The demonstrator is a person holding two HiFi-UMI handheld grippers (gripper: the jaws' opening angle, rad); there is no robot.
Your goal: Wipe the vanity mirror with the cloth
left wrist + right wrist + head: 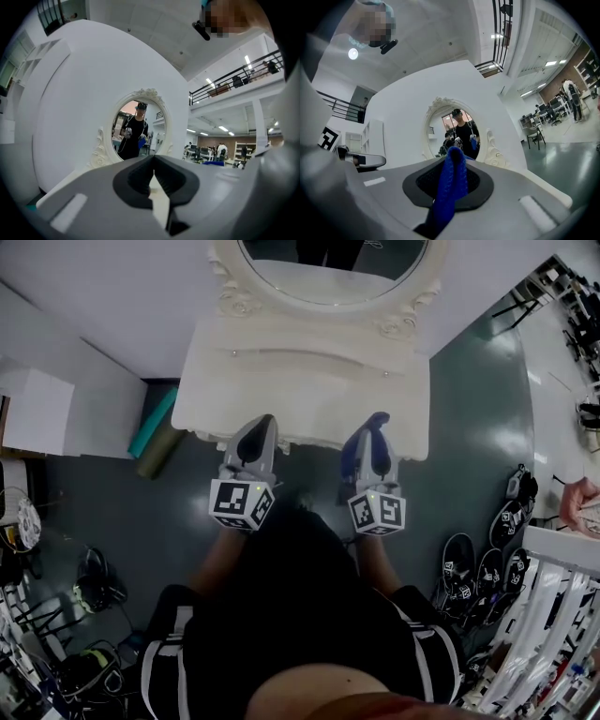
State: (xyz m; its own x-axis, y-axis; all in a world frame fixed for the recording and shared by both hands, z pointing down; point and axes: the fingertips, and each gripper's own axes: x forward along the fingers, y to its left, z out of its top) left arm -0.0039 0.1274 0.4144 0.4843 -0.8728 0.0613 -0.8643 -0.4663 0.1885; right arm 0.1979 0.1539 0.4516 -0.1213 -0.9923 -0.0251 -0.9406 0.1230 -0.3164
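Observation:
The oval vanity mirror [328, 273] in its carved white frame stands at the back of a white dressing table [309, 390]; the mirror [137, 127] [454, 129] also shows in both gripper views, with a person reflected in it. My right gripper [375, 420] hovers over the table's front edge, shut on a blue cloth [451, 187] that sticks up between its jaws; the blue cloth [361, 442] hangs there. My left gripper [263, 423] is level with it at the left, shut with nothing in it. Both point at the mirror, well short of the glass.
White wall panels stand behind and left of the table. Rolled teal and olive mats [155, 432] lean at its left side. Shoes [478, 568] and a white rack [553, 615] sit at the right, and cables and gear [56, 615] crowd the floor at the left.

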